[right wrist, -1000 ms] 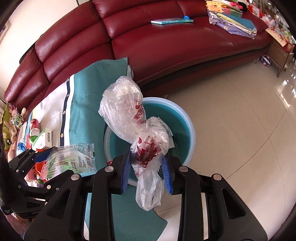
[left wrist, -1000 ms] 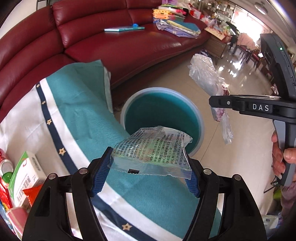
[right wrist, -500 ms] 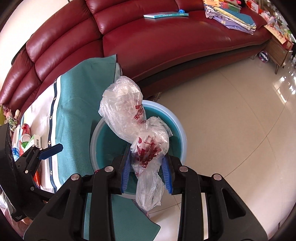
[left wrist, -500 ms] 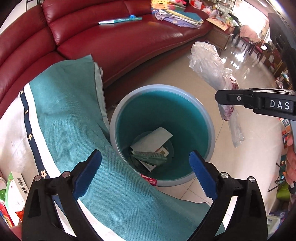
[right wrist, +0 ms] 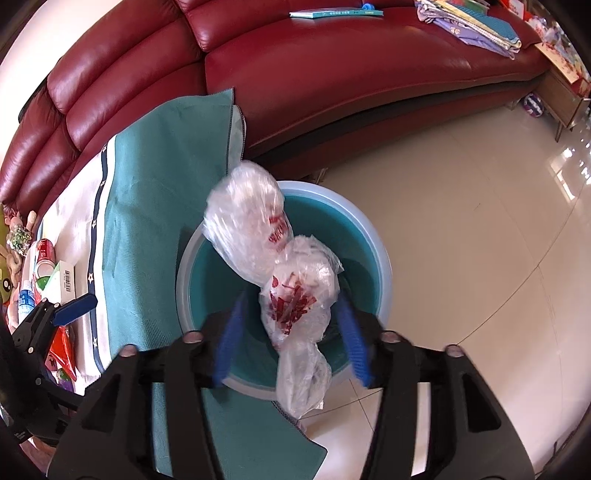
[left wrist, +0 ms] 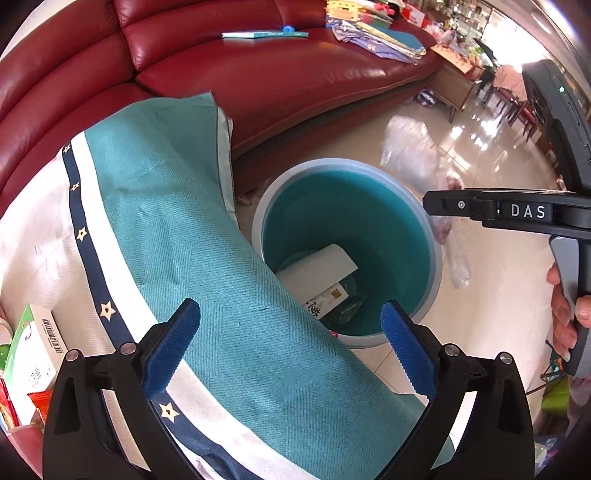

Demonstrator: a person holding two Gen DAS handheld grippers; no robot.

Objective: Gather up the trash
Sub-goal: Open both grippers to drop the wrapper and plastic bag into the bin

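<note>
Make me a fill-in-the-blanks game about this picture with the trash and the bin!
1. The bin is teal inside and stands on the ____.
2. The sofa behind it is dark ____.
3. The left gripper has ____ between its blue pads.
4. The plastic bag hangs right above the ____.

Missing words: floor; red; nothing; bin

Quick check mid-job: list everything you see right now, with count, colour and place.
bin: one, teal, on the floor beside the table.
paper scraps: several, mostly white, at the bin's bottom.
plastic bag: one, clear with red print, between the right pads above the bin.
cloth: one, teal, white and navy, draped over the table.
sofa: one, dark red, behind.
book: one, teal, on the sofa.
carton: one, white and green, on the table.
left tool: open, empty.
right tool: just been opening; pads clear of the bag.
</note>
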